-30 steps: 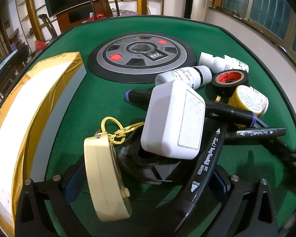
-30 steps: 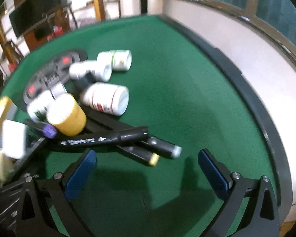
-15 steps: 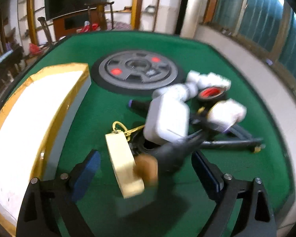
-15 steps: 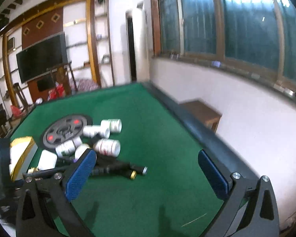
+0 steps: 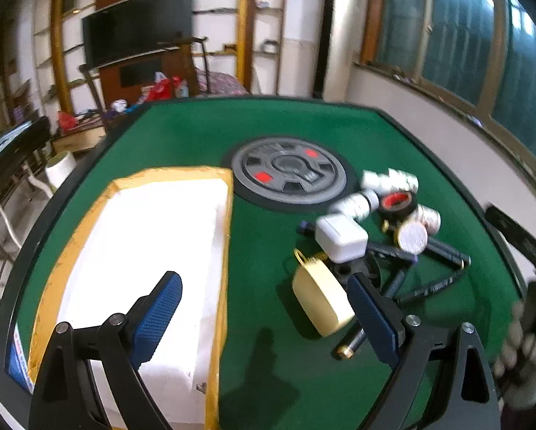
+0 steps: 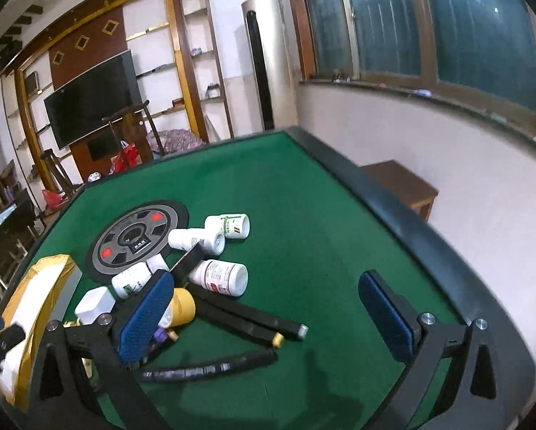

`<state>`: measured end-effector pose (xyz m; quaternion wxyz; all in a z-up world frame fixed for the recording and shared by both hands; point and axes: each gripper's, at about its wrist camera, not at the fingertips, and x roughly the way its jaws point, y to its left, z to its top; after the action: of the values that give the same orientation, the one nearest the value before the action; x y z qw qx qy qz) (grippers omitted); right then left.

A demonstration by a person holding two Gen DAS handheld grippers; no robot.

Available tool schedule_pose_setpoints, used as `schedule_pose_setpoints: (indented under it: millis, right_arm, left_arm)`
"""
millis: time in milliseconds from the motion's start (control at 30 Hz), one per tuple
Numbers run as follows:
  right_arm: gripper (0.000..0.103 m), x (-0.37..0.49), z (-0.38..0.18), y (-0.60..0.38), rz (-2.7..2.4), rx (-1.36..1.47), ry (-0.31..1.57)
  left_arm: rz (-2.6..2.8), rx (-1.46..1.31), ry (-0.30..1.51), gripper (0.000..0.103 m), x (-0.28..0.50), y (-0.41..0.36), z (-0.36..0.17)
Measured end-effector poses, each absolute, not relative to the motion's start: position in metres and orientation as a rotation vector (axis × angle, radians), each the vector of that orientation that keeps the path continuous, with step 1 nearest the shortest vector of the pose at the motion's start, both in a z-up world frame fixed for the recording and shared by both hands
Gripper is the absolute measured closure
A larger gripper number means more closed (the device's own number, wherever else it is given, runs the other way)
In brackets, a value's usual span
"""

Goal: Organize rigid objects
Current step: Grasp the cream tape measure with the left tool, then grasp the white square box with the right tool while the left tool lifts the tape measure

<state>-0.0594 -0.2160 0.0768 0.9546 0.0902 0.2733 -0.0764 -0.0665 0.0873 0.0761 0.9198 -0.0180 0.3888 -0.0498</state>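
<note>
green felt table (image 6: 303, 215) | white bottles (image 6: 219, 277): 4 | black markers (image 6: 246, 317): 3 | left claw (image 5: 264, 317) released | right claw (image 6: 268, 317) released

Deep green felt is covering the table (image 5: 203, 136), rimmed in black. A grey disc (image 5: 288, 175) is showing two red patches, a white box (image 5: 149, 251) is wearing yellow-gold tape along its edges, and a cream case (image 5: 321, 299) is lying among black markers (image 6: 253, 319). Textured blue pads are lining the left gripper (image 5: 264, 317) and right gripper (image 6: 268, 317), both on black frames.
</note>
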Motion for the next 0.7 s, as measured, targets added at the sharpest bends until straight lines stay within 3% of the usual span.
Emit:
schedule_pose_setpoints:
  millis: [300, 367, 400, 433, 500, 700]
  right_arm:
    - [0.000, -0.044, 0.049, -0.226, -0.134, 0.246, 0.576]
    - [0.000, -0.044, 0.048, -0.224, -0.128, 0.241, 0.577]
    - [0.000, -0.043, 0.047, -0.223, -0.120, 0.239, 0.585]
    - [0.000, -0.043, 0.047, -0.221, -0.117, 0.233, 0.589]
    - [0.000, -0.043, 0.047, -0.220, -0.115, 0.225, 0.586]
    - [0.000, -0.044, 0.049, -0.215, -0.114, 0.200, 0.581]
  left_arm:
    - [-0.164, -0.042, 0.905, 0.008, -0.052, 0.055, 0.051]
    - [-0.176, -0.083, 0.927, 0.017, -0.046, 0.053, 0.044]
    - [-0.183, -0.094, 0.940, 0.031, -0.043, 0.053, 0.041]
    - [-0.191, -0.104, 0.956, 0.052, -0.041, 0.052, 0.038]
    - [-0.214, -0.125, 0.982, 0.072, -0.038, 0.052, 0.033]
    - [-0.207, -0.142, 0.988, 0.074, -0.036, 0.053, 0.031]
